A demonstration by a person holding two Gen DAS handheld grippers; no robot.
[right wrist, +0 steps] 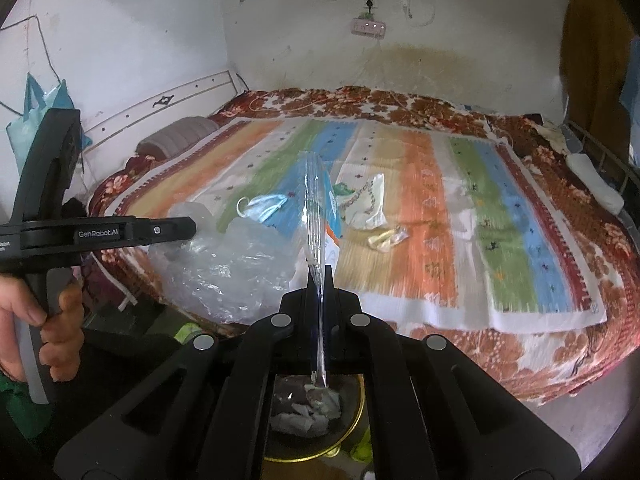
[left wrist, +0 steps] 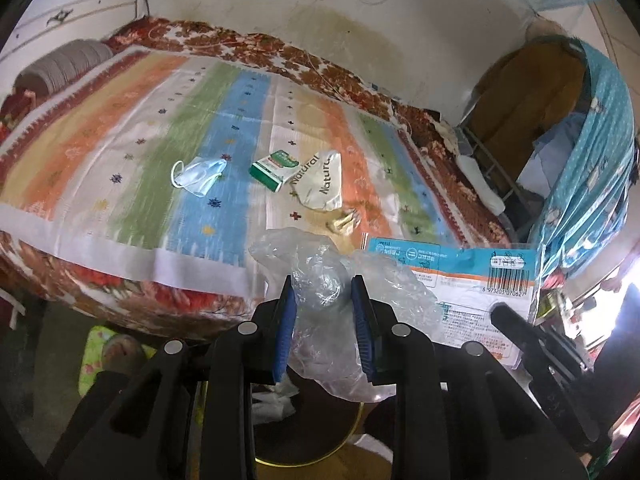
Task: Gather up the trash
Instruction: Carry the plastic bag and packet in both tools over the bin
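Now — left tongs grip clear plastic bag | right tongs clamp flat packet (edge-on)

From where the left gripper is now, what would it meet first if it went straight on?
Probably the striped bed cover, near its front edge. The left gripper, shut on a crumpled clear plastic bag, points down at the bed. The gold wrapper lies farther on; depth is unclear.
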